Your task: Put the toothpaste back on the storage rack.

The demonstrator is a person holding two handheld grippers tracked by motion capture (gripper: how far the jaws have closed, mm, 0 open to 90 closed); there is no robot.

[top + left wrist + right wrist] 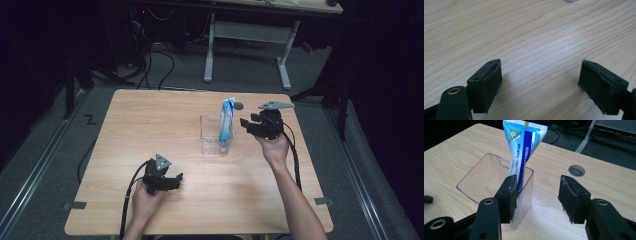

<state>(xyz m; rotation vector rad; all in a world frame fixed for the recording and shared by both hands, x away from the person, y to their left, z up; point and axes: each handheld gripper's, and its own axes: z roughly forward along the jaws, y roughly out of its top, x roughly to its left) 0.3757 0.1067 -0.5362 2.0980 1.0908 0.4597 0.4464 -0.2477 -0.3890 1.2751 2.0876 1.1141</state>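
A blue-and-white tube (227,125) stands upright in the clear container (210,135) near the table's (150,130) middle, the right tongs (248,125) gaping empty just beside it toward the right edge, the left tongs (172,181) gaping empty near the front edge.

Light wooden table (150,130), round cable hole (576,170) near far edge. Beyond it, grey carpet floor (190,75), white-legged desk (247,35), black cables (155,60) trailing.
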